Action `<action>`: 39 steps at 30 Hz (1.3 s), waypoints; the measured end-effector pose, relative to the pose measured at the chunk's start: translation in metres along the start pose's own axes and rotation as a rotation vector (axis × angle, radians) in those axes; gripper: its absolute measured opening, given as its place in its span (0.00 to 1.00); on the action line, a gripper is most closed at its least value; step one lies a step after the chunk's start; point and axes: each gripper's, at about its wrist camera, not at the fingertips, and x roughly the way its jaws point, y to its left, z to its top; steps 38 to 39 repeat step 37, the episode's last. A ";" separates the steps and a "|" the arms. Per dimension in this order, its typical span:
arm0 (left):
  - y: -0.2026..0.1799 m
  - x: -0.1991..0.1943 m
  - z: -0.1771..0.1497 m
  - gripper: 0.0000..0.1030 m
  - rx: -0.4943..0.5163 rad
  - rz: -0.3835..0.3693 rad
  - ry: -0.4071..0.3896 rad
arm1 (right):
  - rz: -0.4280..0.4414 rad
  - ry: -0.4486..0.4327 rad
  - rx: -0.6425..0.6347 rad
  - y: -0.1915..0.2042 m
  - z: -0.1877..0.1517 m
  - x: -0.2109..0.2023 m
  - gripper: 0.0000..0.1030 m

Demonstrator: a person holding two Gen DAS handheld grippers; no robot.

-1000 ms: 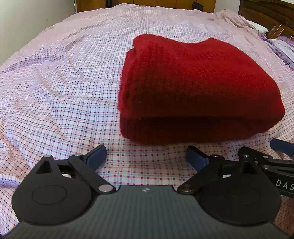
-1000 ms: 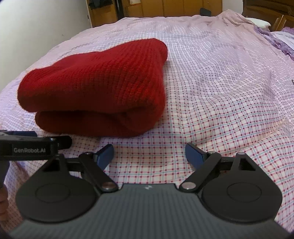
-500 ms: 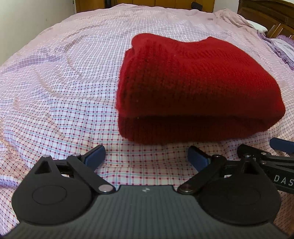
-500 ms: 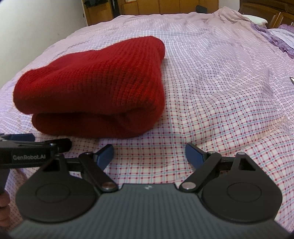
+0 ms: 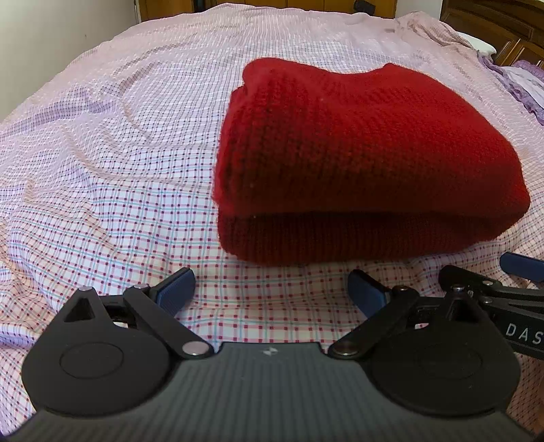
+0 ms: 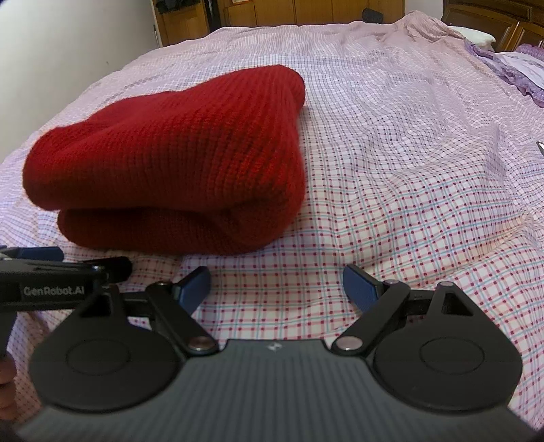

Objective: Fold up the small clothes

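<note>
A red knitted garment (image 5: 360, 159) lies folded in a thick stack on the checked bedsheet (image 5: 102, 176). It also shows in the right wrist view (image 6: 176, 163), left of centre. My left gripper (image 5: 272, 289) is open and empty, just short of the stack's near edge. My right gripper (image 6: 275, 285) is open and empty, near the stack's right front corner. Each gripper's side shows in the other's view: the right gripper (image 5: 510, 292) at the right edge, the left gripper (image 6: 51, 278) at the left edge.
The pink and white checked sheet (image 6: 425, 170) covers the whole bed, with creases. Purple bedding (image 6: 510, 64) lies at the far right. Wooden cabinets (image 6: 289, 13) and a headboard (image 5: 493, 23) stand beyond the bed. A pale wall (image 5: 51, 40) is at the left.
Both grippers have stayed open and nearly still. The views have shifted only slightly, with the red stack sitting a touch closer.
</note>
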 end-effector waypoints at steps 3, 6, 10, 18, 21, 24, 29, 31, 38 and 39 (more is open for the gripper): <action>0.000 0.000 0.000 0.96 0.001 0.000 0.001 | 0.000 0.000 0.000 0.000 0.000 0.000 0.85; 0.000 0.000 0.000 0.96 0.005 0.000 0.001 | 0.000 0.001 0.000 0.000 0.000 0.000 0.85; 0.001 0.000 0.000 0.96 0.005 0.000 0.002 | -0.003 -0.001 -0.002 0.000 0.000 0.000 0.85; 0.001 0.001 0.000 0.96 0.005 0.000 0.002 | -0.003 0.000 -0.004 0.000 -0.001 0.000 0.85; 0.001 0.001 0.000 0.96 0.005 0.001 0.004 | -0.001 0.004 -0.003 0.000 0.000 0.000 0.85; 0.001 0.002 0.000 0.96 0.008 0.001 0.007 | -0.001 0.005 0.000 -0.001 0.000 0.000 0.85; 0.002 0.001 0.000 0.96 0.010 0.000 0.008 | -0.003 0.006 0.001 -0.001 0.001 0.001 0.85; 0.001 0.001 0.000 0.96 0.009 0.000 0.008 | -0.001 0.007 0.002 -0.002 0.001 0.001 0.85; 0.003 0.001 -0.001 0.96 0.014 0.000 0.007 | 0.000 0.005 0.000 -0.002 0.001 0.001 0.85; 0.003 0.001 -0.001 0.96 0.014 0.000 0.007 | 0.000 0.005 0.000 -0.002 0.001 0.001 0.85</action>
